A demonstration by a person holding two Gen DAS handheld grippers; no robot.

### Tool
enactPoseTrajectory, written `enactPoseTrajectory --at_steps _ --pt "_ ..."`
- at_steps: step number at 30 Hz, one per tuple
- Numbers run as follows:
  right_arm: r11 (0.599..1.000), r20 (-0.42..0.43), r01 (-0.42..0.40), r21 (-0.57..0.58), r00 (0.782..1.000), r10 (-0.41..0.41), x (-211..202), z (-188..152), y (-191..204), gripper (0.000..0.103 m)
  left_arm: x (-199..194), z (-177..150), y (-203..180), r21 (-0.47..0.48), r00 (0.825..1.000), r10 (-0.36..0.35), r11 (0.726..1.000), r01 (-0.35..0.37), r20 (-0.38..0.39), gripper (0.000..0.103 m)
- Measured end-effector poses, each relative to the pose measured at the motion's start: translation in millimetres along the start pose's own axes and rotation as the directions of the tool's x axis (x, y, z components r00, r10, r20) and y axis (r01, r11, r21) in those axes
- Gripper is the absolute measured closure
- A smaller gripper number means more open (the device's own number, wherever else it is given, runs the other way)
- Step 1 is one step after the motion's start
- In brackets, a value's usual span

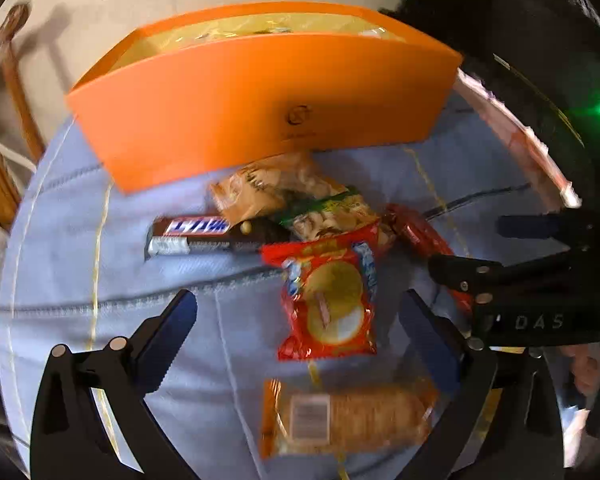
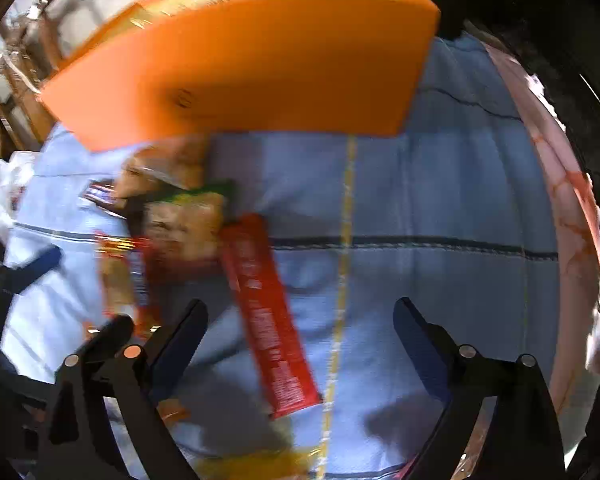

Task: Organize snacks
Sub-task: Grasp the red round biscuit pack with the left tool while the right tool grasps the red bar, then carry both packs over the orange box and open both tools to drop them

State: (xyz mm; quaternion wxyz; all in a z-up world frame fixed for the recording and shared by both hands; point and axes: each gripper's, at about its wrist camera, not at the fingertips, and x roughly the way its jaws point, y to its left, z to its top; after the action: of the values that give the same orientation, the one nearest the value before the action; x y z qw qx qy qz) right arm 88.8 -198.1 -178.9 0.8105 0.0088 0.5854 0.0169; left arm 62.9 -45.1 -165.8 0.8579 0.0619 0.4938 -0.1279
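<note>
An orange box (image 1: pixel 260 92) stands open at the far side of a light blue cloth (image 1: pixel 68 264), with wrapped snacks inside. In front of it lies a heap of snacks: a Snickers bar (image 1: pixel 196 234), a tan packet (image 1: pixel 252 190), a green nut packet (image 1: pixel 336 216), a red cracker packet (image 1: pixel 332 300) and a long red bar (image 2: pixel 268 312). Closer in lies an orange biscuit packet (image 1: pixel 340 416). My left gripper (image 1: pixel 299 299) hangs open over the red cracker packet without touching it. My right gripper (image 2: pixel 300 307) is open above the long red bar and holds nothing.
A wooden chair (image 1: pixel 16 92) stands beyond the cloth at the left. A pink patterned edge (image 2: pixel 572 208) borders the cloth on the right. A white bag (image 2: pixel 8 188) lies at the left. The cloth (image 2: pixel 440 200) right of the red bar is bare.
</note>
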Motion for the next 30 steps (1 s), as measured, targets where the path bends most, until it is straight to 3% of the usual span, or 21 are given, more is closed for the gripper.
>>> enactPoseTrajectory --at_steps 3,4,5,6,7,8,9,11,13,15,20,24,26,30 --pt "0.998 -0.026 -0.064 0.017 0.998 0.065 8 -3 -3 0.017 16 2 -4 0.019 1.0 0.019 1.0 -0.019 -0.02 0.004" --pt "0.998 -0.029 -0.057 -0.007 0.998 0.057 11 -4 0 0.026 21 1 -3 0.018 0.999 0.024 1.0 -0.023 -0.035 0.004" --pt "0.999 -0.017 -0.011 -0.04 1.0 0.011 13 -7 6 0.044 31 -2 -4 0.023 0.998 0.022 1.0 -0.021 -0.053 0.005" --pt "0.996 0.009 0.044 -0.078 0.999 -0.043 13 -8 13 0.056 36 -6 -6 0.027 0.998 0.022 0.999 -0.02 -0.065 0.014" --pt "0.995 0.014 0.035 -0.089 0.999 -0.034 11 -9 17 0.075 33 -9 -7 0.032 0.999 0.025 0.999 -0.024 -0.038 0.022" --pt "0.997 0.003 0.033 -0.066 0.999 -0.033 11 -9 18 0.079 27 -10 -9 0.036 1.0 0.004 0.999 -0.003 -0.011 0.059" --pt "0.999 -0.003 0.033 -0.038 0.999 -0.033 10 -9 18 0.079 25 -9 -8 0.028 1.0 0.007 1.0 -0.006 -0.023 0.059" --pt "0.998 0.02 0.045 -0.032 0.999 -0.044 5 -11 23 0.079 21 -8 -3 -0.013 0.998 -0.053 0.999 0.052 -0.036 0.059" --pt "0.998 0.047 0.033 -0.049 0.998 -0.031 -7 -12 29 0.079 11 -6 3 -0.033 0.999 -0.046 0.998 0.045 -0.026 0.059" --pt "0.999 0.08 0.022 -0.046 0.997 -0.018 -25 -11 30 0.079 -4 -2 7 -0.057 0.997 -0.075 0.996 0.075 -0.003 0.059" --pt "0.998 0.18 0.028 -0.055 0.983 -0.017 -77 6 26 0.079 -63 30 3 -0.003 0.992 -0.046 0.999 0.047 0.12 0.059" --pt "0.999 0.257 0.01 -0.039 0.966 0.001 -115 47 31 0.079 -91 71 19 -0.058 0.985 0.005 0.998 0.005 0.171 0.059" --pt "0.997 0.281 0.055 -0.046 0.959 -0.04 -128 63 32 0.079 -98 94 31 -0.098 0.985 0.004 0.995 0.013 0.17 0.059" --pt "1.0 0.279 0.004 0.014 0.96 -0.008 -132 110 18 0.079 -105 130 50 -0.152 0.983 0.045 0.988 -0.018 0.177 0.059"
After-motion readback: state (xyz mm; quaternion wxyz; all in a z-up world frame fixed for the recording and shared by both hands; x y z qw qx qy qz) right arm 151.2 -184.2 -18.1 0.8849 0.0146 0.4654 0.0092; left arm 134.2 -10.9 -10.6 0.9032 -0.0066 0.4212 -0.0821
